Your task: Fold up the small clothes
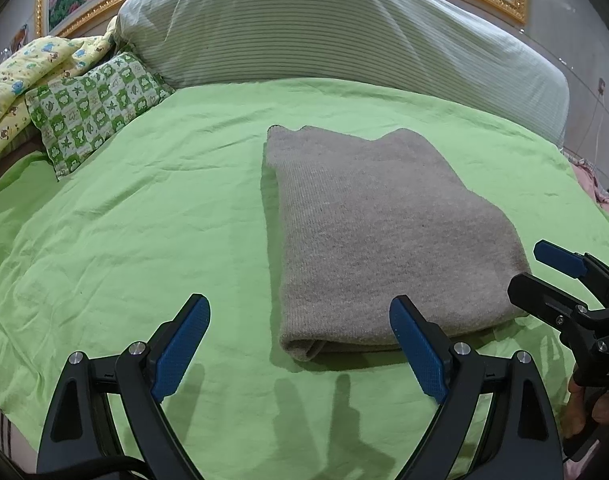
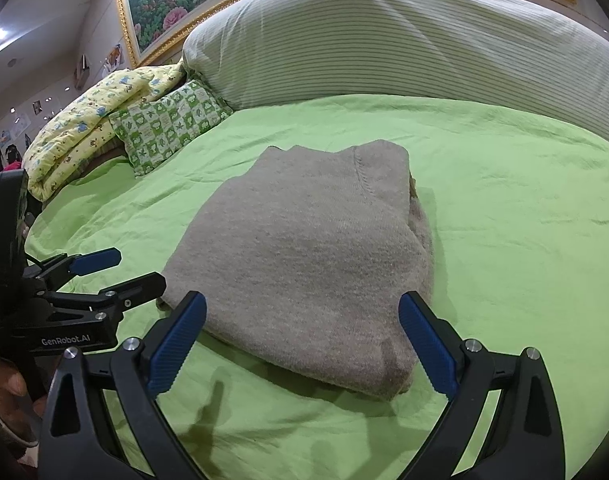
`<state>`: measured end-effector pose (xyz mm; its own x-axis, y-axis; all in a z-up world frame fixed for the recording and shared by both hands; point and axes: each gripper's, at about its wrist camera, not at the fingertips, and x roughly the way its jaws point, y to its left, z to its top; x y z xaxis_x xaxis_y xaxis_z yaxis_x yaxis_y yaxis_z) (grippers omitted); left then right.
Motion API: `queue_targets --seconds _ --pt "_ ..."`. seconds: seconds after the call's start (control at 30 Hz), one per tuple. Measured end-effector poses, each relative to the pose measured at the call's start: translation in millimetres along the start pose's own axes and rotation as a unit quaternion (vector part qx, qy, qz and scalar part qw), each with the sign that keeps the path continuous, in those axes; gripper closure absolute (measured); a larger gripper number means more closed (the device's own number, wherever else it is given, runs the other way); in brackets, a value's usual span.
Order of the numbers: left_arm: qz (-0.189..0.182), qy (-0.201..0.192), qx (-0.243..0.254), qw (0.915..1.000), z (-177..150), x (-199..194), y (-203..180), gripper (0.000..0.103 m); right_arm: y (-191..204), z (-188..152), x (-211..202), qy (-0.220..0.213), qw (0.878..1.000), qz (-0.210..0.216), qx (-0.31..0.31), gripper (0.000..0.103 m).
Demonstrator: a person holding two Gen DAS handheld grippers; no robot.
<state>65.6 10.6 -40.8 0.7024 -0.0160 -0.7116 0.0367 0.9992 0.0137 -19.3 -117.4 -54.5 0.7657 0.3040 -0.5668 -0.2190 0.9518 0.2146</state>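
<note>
A grey knitted garment (image 1: 380, 232) lies folded into a thick rectangle on the green bed sheet (image 1: 152, 208); it also shows in the right wrist view (image 2: 304, 248). My left gripper (image 1: 300, 344) is open and empty, hovering just in front of the garment's near left corner. My right gripper (image 2: 302, 340) is open and empty, hovering at the garment's near edge. The right gripper also shows at the right edge of the left wrist view (image 1: 544, 272), beside the garment's near right corner. The left gripper shows at the left of the right wrist view (image 2: 120, 272).
A large striped pillow (image 1: 336, 32) lies across the back of the bed. A green checked cushion (image 1: 92, 108) and a yellow printed quilt (image 1: 28, 76) lie at the back left. A gold-framed flower picture (image 2: 176, 4) hangs behind. Pink fabric (image 1: 600, 184) shows past the bed's right edge.
</note>
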Motion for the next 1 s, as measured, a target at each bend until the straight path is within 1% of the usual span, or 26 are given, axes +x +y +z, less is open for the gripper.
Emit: queue_targets --seconds 1.0 --pt "0.001 -0.001 -0.004 1.0000 5.5 -2.6 0.2 0.011 -1.0 9.1 0.4 -0.002 1.000 0.003 0.002 0.006"
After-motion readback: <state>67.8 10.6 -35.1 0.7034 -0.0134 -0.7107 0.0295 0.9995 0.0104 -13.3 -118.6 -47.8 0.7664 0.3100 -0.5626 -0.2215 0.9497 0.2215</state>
